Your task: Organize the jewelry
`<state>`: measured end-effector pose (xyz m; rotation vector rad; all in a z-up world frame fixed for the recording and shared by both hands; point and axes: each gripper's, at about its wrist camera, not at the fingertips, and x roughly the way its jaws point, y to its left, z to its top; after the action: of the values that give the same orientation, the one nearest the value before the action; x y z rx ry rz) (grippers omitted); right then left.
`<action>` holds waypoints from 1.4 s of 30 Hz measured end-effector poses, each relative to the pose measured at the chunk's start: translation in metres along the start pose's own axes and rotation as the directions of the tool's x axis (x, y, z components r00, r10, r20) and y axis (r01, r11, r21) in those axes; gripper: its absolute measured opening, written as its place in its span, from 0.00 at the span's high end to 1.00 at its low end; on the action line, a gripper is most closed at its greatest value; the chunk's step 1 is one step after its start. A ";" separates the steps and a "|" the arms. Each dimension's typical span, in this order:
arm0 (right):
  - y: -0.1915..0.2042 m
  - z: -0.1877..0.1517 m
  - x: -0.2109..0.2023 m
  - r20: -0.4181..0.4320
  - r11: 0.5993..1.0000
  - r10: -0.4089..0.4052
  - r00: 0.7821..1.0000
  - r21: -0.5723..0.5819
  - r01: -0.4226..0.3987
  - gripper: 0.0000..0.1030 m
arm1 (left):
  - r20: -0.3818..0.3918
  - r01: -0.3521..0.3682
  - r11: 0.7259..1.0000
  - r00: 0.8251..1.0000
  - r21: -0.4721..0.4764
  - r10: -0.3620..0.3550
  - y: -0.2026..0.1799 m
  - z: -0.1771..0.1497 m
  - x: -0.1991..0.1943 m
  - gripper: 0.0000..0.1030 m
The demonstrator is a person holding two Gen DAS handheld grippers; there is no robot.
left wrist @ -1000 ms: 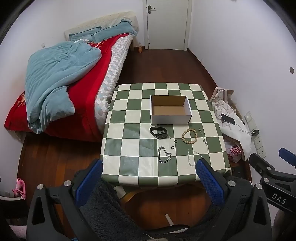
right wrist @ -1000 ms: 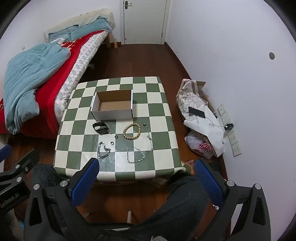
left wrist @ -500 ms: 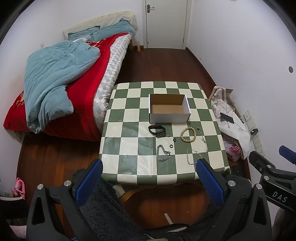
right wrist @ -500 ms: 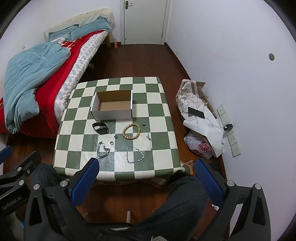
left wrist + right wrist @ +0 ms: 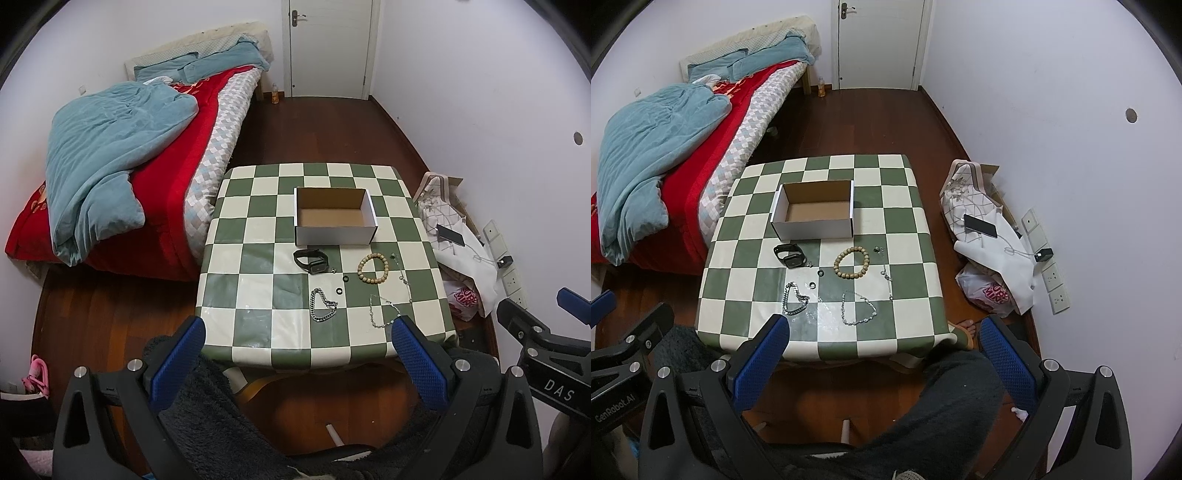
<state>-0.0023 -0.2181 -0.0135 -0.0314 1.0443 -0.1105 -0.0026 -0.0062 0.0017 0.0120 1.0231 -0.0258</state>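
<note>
An open white cardboard box (image 5: pixel 334 216) (image 5: pixel 814 212) stands empty on the green-and-white checked table (image 5: pixel 258 280) (image 5: pixel 905 258). In front of it lie a black watch band (image 5: pixel 311 259) (image 5: pixel 790 254), a wooden bead bracelet (image 5: pixel 373 268) (image 5: pixel 851 263), a thick silver chain (image 5: pixel 322 305) (image 5: pixel 793 299), a thin silver necklace (image 5: pixel 382 310) (image 5: pixel 857 308), another thin chain (image 5: pixel 404 277) (image 5: pixel 887 282) and small black rings (image 5: pixel 339 292) (image 5: pixel 820 273). My left gripper (image 5: pixel 295 360) and right gripper (image 5: pixel 882 360) are both open and empty, held high in front of the table's near edge.
A bed (image 5: pixel 147 166) with a teal blanket stands left of the table. Bags, a phone (image 5: pixel 980 225) and cables lie on the floor at the right by the wall. A closed door (image 5: pixel 330 48) is at the back. My legs are below the grippers.
Both grippers have drawn slightly up and back, so the table looks a little smaller and farther. Nothing on the table has moved.
</note>
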 end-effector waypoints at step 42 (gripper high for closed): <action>-0.011 0.003 -0.015 0.023 1.000 -0.004 1.000 0.003 0.004 0.00 | 0.015 0.017 1.000 1.000 0.004 -0.017 -0.013 0.007 -0.010 0.00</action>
<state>-0.0079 -0.2273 0.0020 -0.0318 1.0208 -0.1153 -0.0027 -0.0188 0.0141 0.0062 1.0079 -0.0433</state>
